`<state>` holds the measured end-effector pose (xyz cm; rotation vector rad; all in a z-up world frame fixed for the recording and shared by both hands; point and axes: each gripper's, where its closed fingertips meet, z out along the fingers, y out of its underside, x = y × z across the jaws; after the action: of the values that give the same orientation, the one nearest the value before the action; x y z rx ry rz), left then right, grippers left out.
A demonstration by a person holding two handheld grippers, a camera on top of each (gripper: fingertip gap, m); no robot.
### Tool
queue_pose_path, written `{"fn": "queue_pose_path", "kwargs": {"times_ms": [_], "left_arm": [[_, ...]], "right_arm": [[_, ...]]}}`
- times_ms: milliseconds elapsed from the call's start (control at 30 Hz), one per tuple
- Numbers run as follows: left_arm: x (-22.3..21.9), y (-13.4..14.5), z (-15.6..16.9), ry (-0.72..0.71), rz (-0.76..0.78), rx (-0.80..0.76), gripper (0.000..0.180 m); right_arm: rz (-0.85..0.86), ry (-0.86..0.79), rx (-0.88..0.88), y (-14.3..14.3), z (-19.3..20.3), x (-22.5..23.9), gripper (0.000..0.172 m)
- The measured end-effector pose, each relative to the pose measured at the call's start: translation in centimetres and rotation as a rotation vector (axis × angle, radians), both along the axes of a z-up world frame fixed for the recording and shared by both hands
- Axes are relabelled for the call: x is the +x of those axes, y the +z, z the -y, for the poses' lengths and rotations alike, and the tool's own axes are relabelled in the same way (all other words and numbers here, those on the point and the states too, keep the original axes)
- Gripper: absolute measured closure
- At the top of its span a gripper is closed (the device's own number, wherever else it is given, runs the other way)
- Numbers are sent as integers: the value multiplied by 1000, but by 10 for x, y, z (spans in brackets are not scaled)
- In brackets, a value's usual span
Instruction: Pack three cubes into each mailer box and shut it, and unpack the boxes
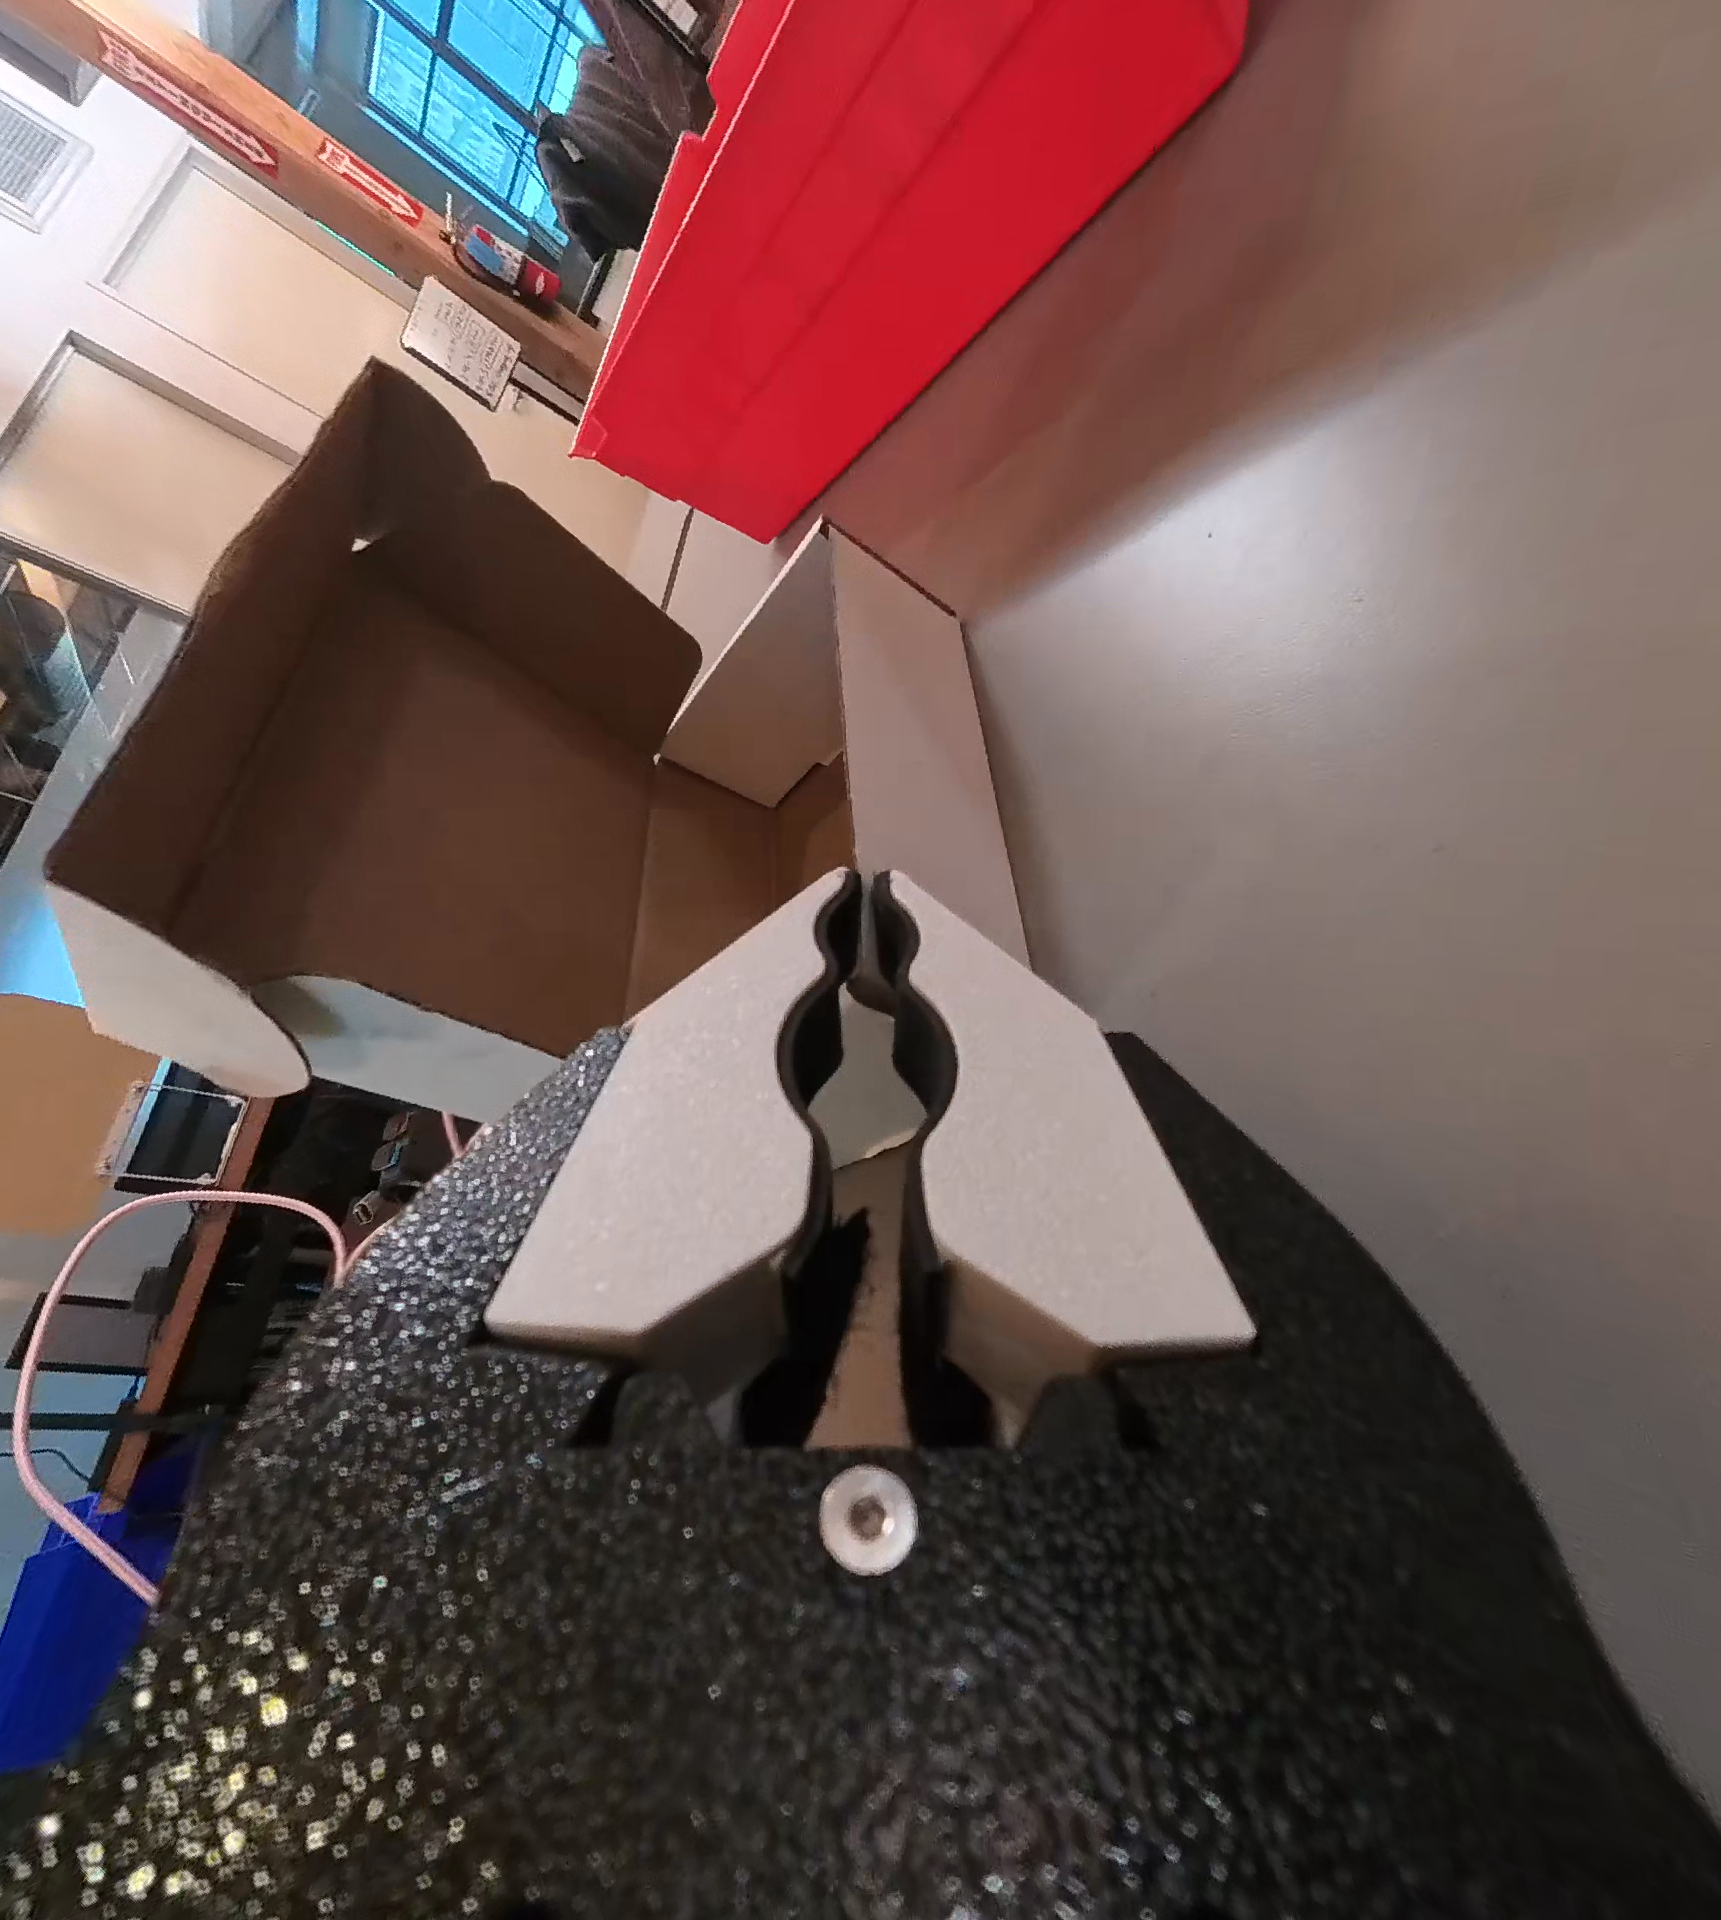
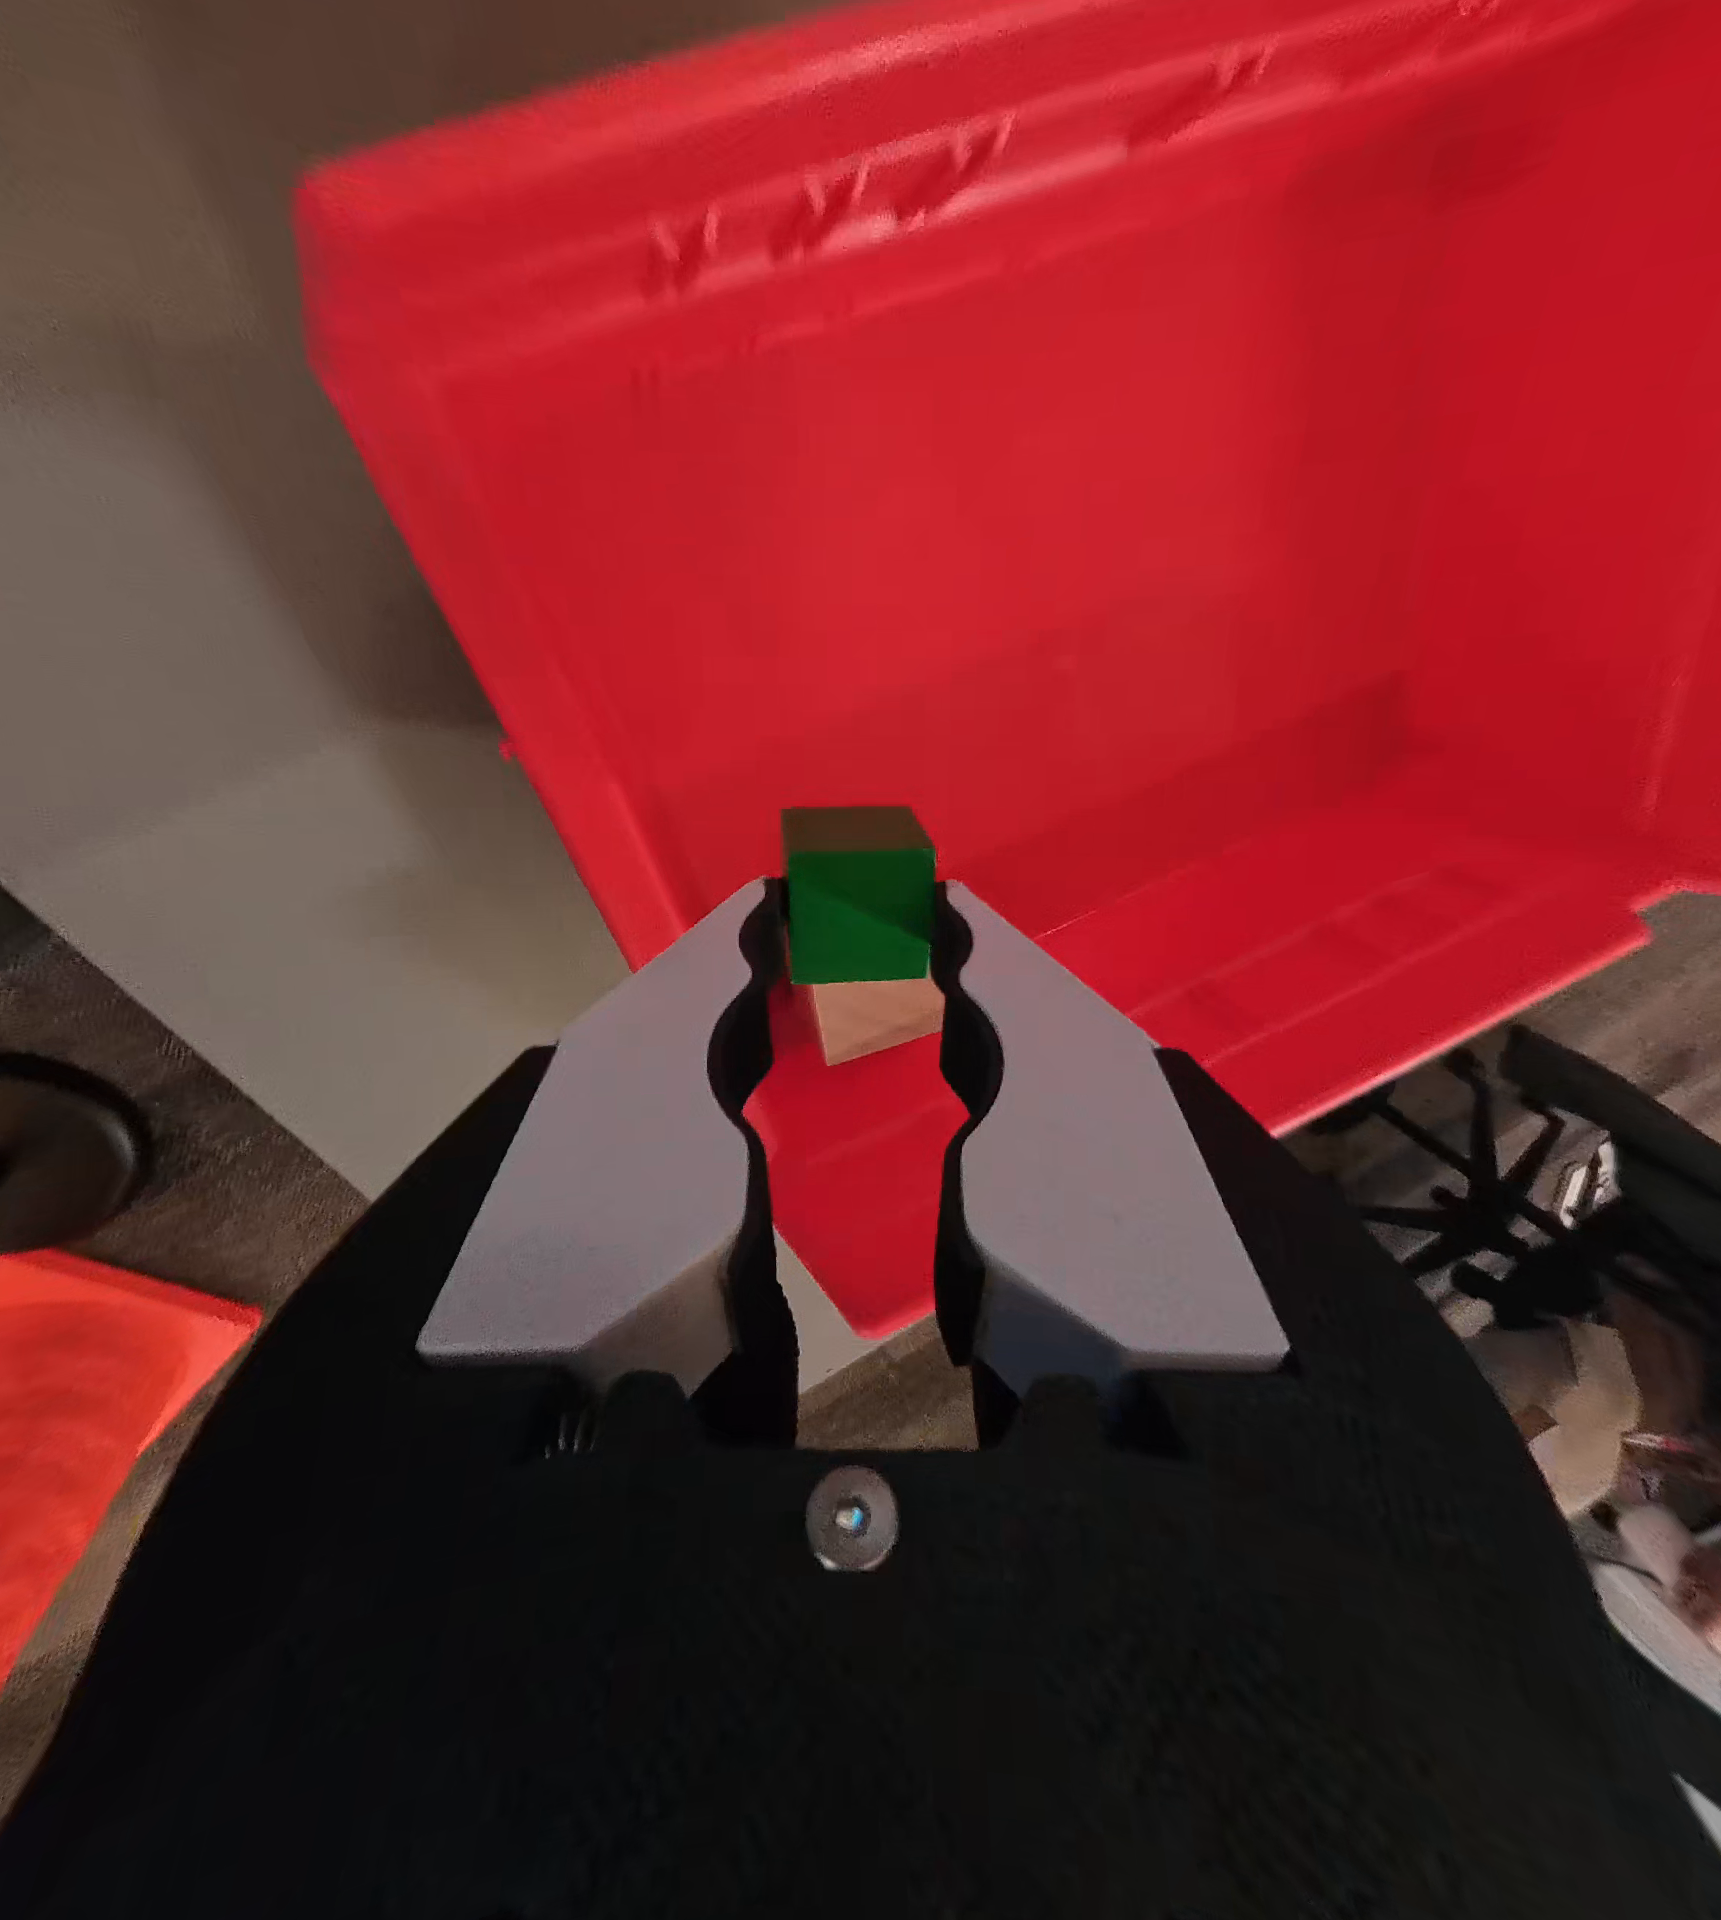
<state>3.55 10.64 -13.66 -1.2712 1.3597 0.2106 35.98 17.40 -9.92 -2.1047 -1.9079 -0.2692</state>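
Observation:
In the left wrist view an open mailer box (image 1: 440, 790), white outside and brown inside, lies on the white table (image 1: 1407, 727) with its lid flap raised. My left gripper (image 1: 862, 883) is shut on the box's white side wall (image 1: 913, 727), which runs between the fingertips. In the right wrist view my right gripper (image 2: 858, 894) is shut on a cube (image 2: 858, 914) with a green face and bare wood sides. It holds the cube in the air over the red bin (image 2: 1095, 499). The part of the bin that shows holds nothing.
The red bin also shows in the left wrist view (image 1: 887, 260), beyond the box on the table. An orange-red flat object (image 2: 25, 1455) lies low at the left of the right wrist view. A chair base (image 2: 1521, 1195) stands on the floor at the right. About 35 centimeters separates my left fingertips from my right.

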Motion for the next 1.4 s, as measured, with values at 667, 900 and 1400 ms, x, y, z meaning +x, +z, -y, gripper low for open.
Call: {"fn": "queue_pose_path", "kwargs": {"times_ms": [667,900,1400], "left_arm": [[-2,0,1,2,1,-2,180],[-2,0,2,1,-2,2,180],[3,0,9,-32,20,-13,180]], "right_arm": [[179,-16,-134,-62,-5,24,142],[38,-16,104,-5,-16,-18,141],[-387,499,256,1,45,-321,148]]}}
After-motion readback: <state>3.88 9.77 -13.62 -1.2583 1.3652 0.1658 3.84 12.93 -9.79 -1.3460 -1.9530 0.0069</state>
